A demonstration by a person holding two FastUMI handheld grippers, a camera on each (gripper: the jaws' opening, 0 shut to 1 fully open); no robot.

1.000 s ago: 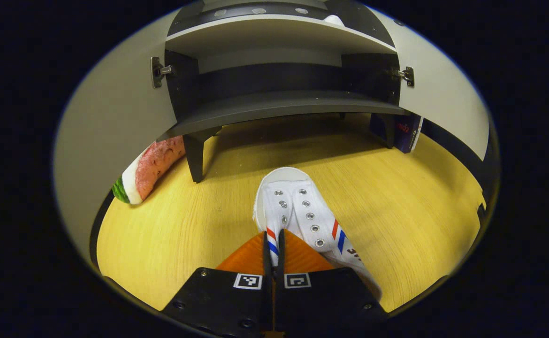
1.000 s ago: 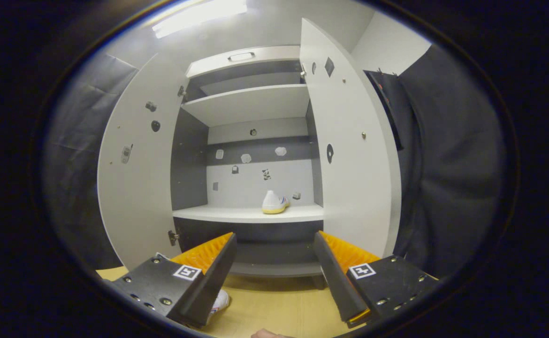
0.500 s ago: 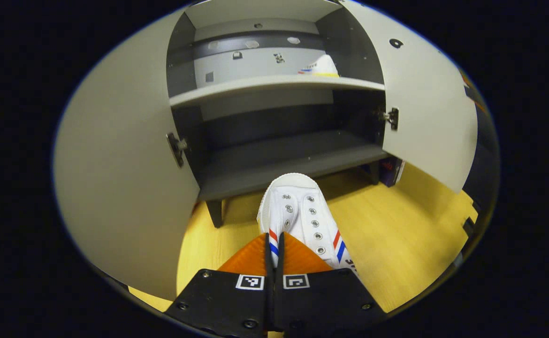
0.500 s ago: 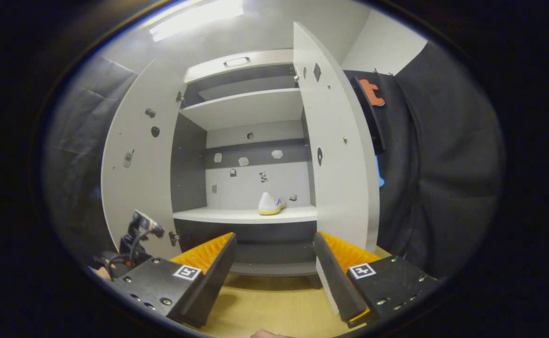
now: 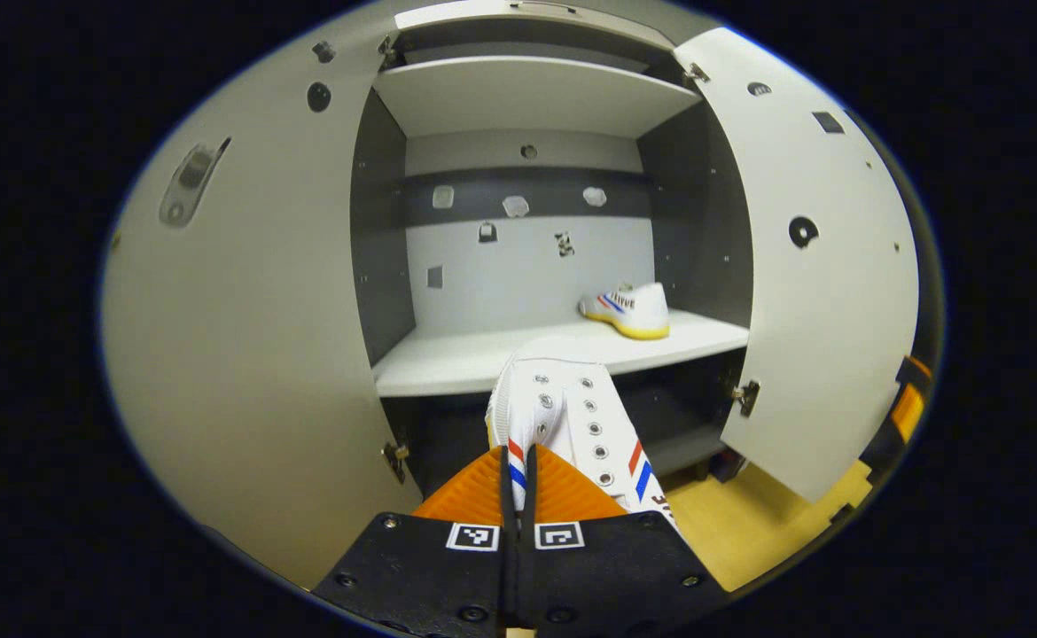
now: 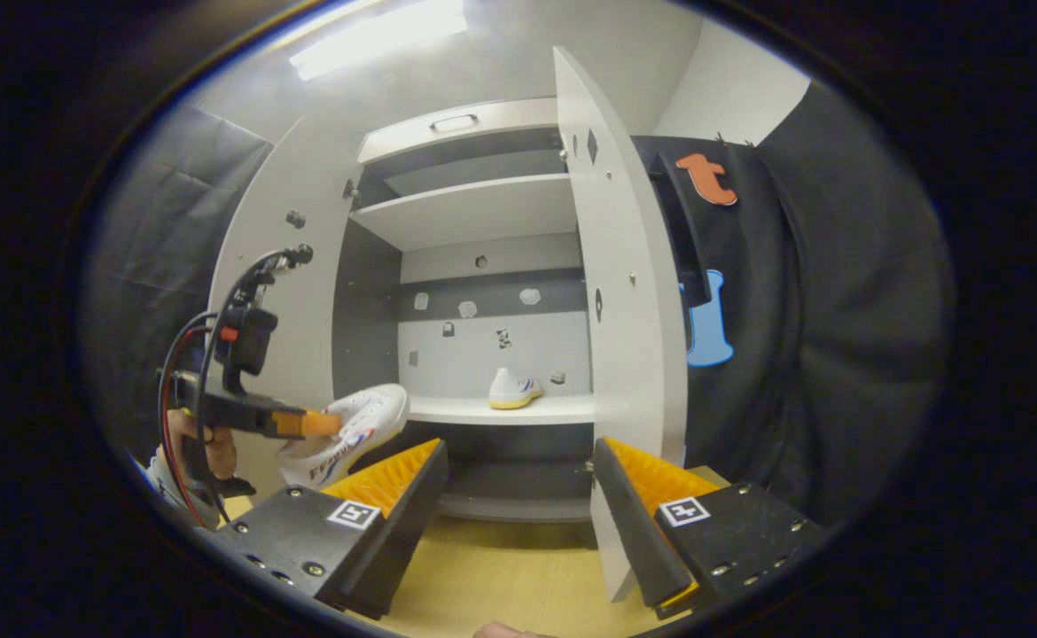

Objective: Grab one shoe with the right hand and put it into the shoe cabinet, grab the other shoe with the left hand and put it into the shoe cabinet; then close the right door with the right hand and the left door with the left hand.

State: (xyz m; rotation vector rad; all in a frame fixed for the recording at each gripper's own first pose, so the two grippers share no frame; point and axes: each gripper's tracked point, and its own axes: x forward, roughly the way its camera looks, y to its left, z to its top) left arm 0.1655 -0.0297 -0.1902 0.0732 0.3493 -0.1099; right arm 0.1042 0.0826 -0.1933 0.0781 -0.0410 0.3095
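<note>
My left gripper [image 5: 516, 461] is shut on the side of a white shoe [image 5: 563, 416] with red and blue stripes, held in the air before the open shoe cabinet. The shoe's toe reaches the front edge of the middle shelf [image 5: 448, 363]. A second white shoe [image 5: 629, 310] with a yellow sole rests at the right end of that shelf. In the right gripper view that shoe [image 6: 511, 390] sits on the shelf [image 6: 554, 408], and the left gripper [image 6: 306, 424] carries the other shoe [image 6: 350, 431] at the left. My right gripper [image 6: 518, 483] stands open and holds nothing, back from the cabinet.
Both cabinet doors stand wide open: the left door [image 5: 244, 337] and the right door [image 5: 824, 266]. The right door [image 6: 629, 337] is edge-on just above my right finger. Wooden floor [image 6: 510, 576] lies below. A hand [image 6: 208, 447] holds the left gripper.
My left gripper has risen from the floor with the shoe, up to the level of the middle shelf. The right gripper has drifted slightly right and stayed open.
</note>
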